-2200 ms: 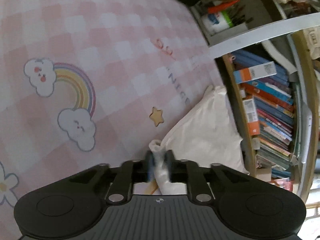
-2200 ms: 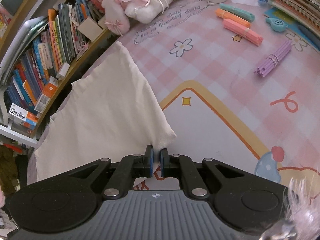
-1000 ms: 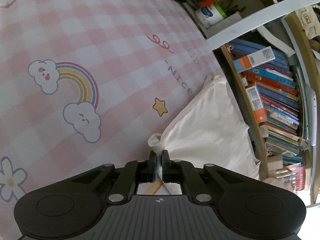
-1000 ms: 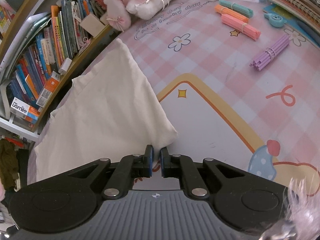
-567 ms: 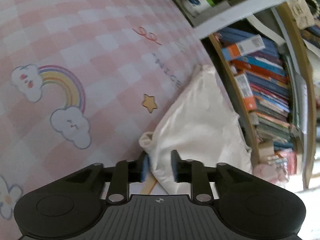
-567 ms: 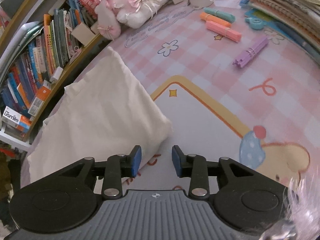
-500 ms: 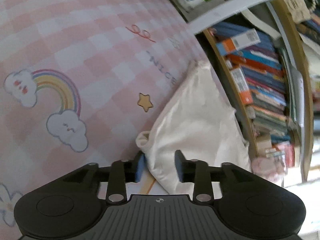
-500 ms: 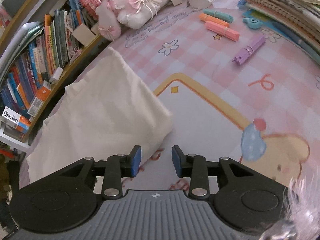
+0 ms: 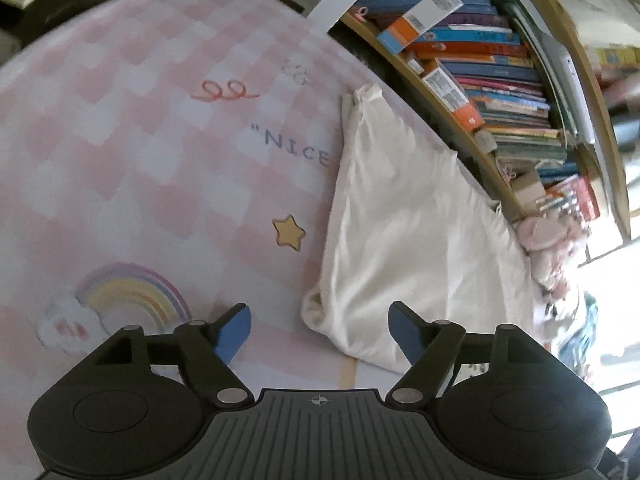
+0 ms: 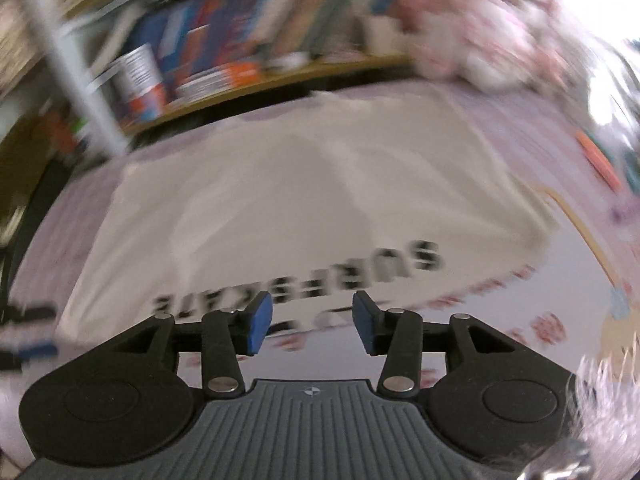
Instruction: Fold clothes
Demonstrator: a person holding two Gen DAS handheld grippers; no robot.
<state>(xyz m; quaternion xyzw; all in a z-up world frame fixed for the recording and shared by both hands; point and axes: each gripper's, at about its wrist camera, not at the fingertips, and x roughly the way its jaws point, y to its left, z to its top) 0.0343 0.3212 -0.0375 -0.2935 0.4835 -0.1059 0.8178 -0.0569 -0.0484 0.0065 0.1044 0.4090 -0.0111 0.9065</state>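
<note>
The left gripper (image 9: 319, 332) has its blue pads spread and still opening with nothing pinched – the rolled near corner of the cream garment (image 9: 404, 232) lies just ahead in the gap, bare pink checked mat (image 9: 132, 168) runs wide to its left, and the cloth's far edge ends just beside the bookshelf (image 9: 480, 80) (its right side washes out in glare). The right gripper (image 10: 313, 327), jaws likewise opening and empty, hangs over the mat just short of the garment's near edge, printed letters between them. That view is smeared by motion, so folds, lettering and shelf are hard to read.
</note>
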